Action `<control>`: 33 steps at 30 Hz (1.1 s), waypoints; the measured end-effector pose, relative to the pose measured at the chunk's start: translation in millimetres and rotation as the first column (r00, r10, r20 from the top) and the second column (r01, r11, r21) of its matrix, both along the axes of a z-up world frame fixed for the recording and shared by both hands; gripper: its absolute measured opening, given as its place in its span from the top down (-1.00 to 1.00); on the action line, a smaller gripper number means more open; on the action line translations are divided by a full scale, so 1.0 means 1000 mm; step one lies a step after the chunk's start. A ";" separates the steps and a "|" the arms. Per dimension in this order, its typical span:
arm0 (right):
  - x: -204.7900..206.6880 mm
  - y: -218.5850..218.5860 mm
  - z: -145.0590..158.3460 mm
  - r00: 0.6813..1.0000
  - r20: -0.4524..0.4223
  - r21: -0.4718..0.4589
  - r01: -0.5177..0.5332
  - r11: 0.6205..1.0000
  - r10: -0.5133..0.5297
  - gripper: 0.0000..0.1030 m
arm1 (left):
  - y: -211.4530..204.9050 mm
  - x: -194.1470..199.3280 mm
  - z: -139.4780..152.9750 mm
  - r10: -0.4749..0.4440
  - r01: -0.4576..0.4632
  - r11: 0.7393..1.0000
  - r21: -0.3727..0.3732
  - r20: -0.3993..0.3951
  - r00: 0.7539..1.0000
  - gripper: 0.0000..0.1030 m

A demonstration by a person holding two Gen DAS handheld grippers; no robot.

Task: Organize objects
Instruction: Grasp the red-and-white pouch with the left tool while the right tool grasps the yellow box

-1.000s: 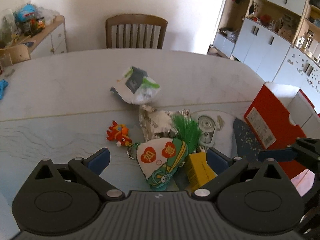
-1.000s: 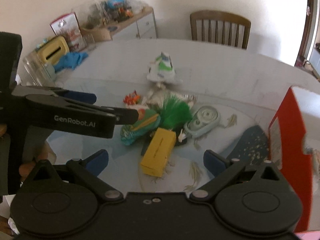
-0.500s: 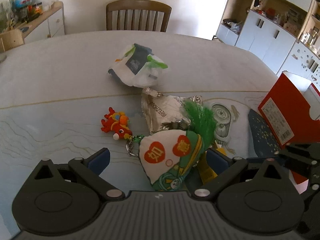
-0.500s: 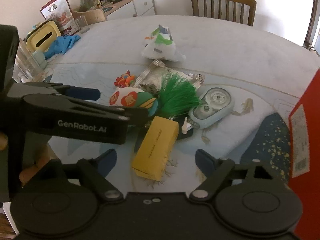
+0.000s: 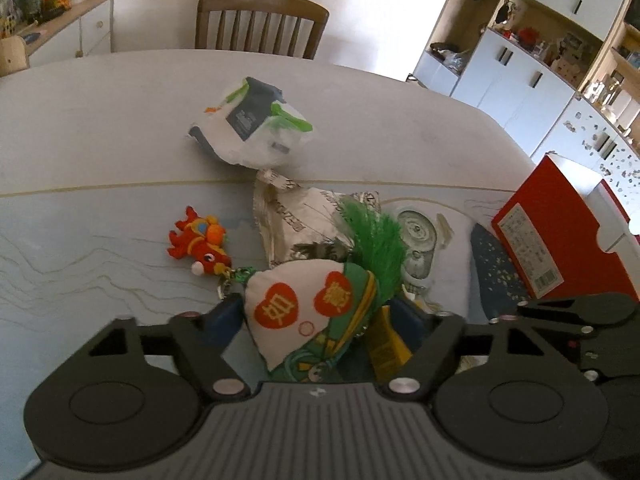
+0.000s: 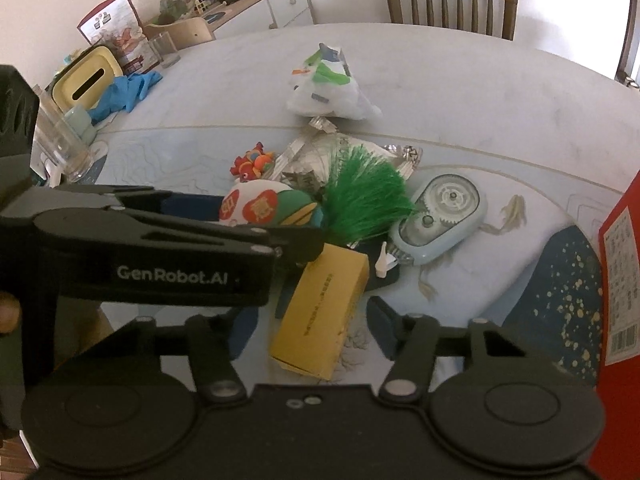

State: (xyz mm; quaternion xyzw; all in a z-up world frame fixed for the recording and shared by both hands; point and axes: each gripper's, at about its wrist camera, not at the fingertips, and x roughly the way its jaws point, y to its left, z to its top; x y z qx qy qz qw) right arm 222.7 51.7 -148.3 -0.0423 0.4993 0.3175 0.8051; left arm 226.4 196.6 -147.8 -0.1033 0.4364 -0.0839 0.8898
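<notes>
Both claws have come down onto the heap since the earlier frames, and their jaws have just been closing. Across the worktop (image 5: 100, 120) the clutter is still loose, so the sorting looks barely begun. A red box (image 5: 560, 236) stands at three o'clock, probably the place for the things, and nothing visible has gone into it. A white plastic bag (image 5: 256, 128) lies at twelve o'clock, with crumpled foil wrappers (image 5: 296, 220) just below it. At centre, the left claw (image 5: 320, 316) has its jaws around a stuffed charm with red hearts and a green tassel (image 5: 304, 308); its left pad appears to touch the cloth, but whether both pads press I cannot tell. The right claw (image 6: 308, 322) straddles a yellow carton (image 6: 324, 312), pads close beside it and seemingly not yet pinching. A pale blue tape dispenser (image 6: 440, 216) sits at two o'clock of the carton, and a small red dragon toy (image 5: 198, 244) at ten o'clock of the charm. Everything still waits to be put away.
</notes>
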 end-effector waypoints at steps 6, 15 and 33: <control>0.000 -0.002 0.001 1.000 -0.007 0.002 0.023 1.000 -0.023 0.25 | 0.002 -0.001 0.004 0.024 -0.024 1.000 -0.014 0.000 1.000 -0.25; -0.009 -0.014 0.008 0.998 -0.028 -0.005 0.048 0.999 -0.048 0.43 | -0.003 -0.008 0.012 0.018 -0.018 1.000 0.010 -0.009 1.000 -0.13; -0.043 -0.082 0.059 0.989 -0.021 0.107 0.149 0.983 -0.147 0.46 | -0.021 -0.059 0.068 -0.051 0.051 0.999 -0.013 0.050 0.997 -0.13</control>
